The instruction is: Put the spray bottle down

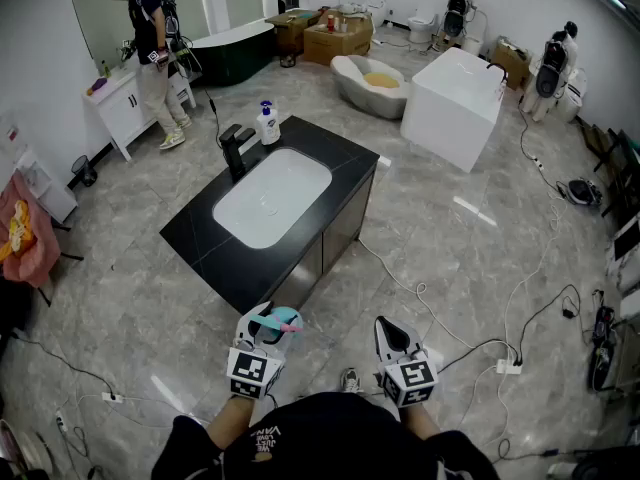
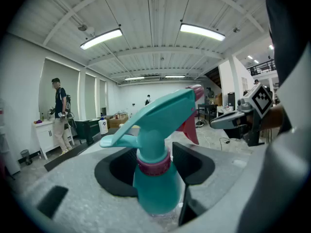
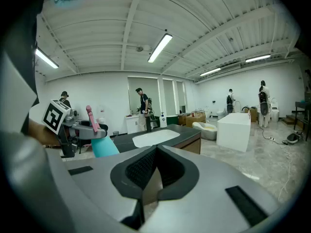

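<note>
A teal spray bottle (image 2: 155, 188) with a pink collar and a pink trigger stands upright between the jaws of my left gripper (image 2: 154, 160), which is shut on its neck. In the head view the left gripper (image 1: 262, 334) holds the spray bottle (image 1: 285, 320) in the air just in front of the near corner of the black counter (image 1: 205, 243). My right gripper (image 1: 392, 340) hovers to its right over the floor, shut with nothing in it. In the right gripper view its pads (image 3: 146, 166) meet at the tip, and the bottle (image 3: 104, 147) shows at the left.
The counter holds a white sink (image 1: 270, 198), a black faucet (image 1: 235, 150) and a soap bottle (image 1: 267, 125) at its far end. A person (image 1: 150, 48) stands by a white cabinet at the back left. Cables (image 1: 500, 353) trail on the floor to the right. A white block (image 1: 455, 93) stands beyond.
</note>
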### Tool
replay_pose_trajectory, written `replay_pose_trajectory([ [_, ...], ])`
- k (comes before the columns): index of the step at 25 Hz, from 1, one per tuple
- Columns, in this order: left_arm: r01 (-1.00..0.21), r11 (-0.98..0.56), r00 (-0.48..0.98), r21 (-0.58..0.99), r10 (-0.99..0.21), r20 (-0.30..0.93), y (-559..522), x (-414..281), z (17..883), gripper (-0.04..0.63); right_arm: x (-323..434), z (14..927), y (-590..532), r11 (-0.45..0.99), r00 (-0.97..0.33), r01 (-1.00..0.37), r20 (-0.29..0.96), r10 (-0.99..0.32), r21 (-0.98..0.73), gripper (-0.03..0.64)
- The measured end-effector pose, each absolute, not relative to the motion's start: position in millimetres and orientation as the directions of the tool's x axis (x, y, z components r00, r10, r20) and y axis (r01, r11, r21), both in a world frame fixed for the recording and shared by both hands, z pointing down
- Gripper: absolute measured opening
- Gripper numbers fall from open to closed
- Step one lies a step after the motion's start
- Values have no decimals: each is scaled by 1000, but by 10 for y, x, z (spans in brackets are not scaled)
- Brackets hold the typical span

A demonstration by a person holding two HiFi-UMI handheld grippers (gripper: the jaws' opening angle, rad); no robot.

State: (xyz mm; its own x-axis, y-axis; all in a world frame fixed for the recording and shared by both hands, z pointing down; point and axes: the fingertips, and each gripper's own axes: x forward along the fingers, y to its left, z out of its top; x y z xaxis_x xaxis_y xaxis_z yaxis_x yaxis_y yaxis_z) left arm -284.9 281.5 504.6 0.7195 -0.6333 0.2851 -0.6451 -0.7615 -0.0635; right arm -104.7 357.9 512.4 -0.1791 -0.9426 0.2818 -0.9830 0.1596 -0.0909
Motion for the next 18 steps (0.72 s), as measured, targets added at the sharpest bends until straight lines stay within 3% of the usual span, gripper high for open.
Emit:
replay_pose_trajectory([
  [18,-699,-711,673,-70,-688,270,2615,-2030,5104,229,-303,5097,3273,289,-302,-953,242,-922,-90,3],
])
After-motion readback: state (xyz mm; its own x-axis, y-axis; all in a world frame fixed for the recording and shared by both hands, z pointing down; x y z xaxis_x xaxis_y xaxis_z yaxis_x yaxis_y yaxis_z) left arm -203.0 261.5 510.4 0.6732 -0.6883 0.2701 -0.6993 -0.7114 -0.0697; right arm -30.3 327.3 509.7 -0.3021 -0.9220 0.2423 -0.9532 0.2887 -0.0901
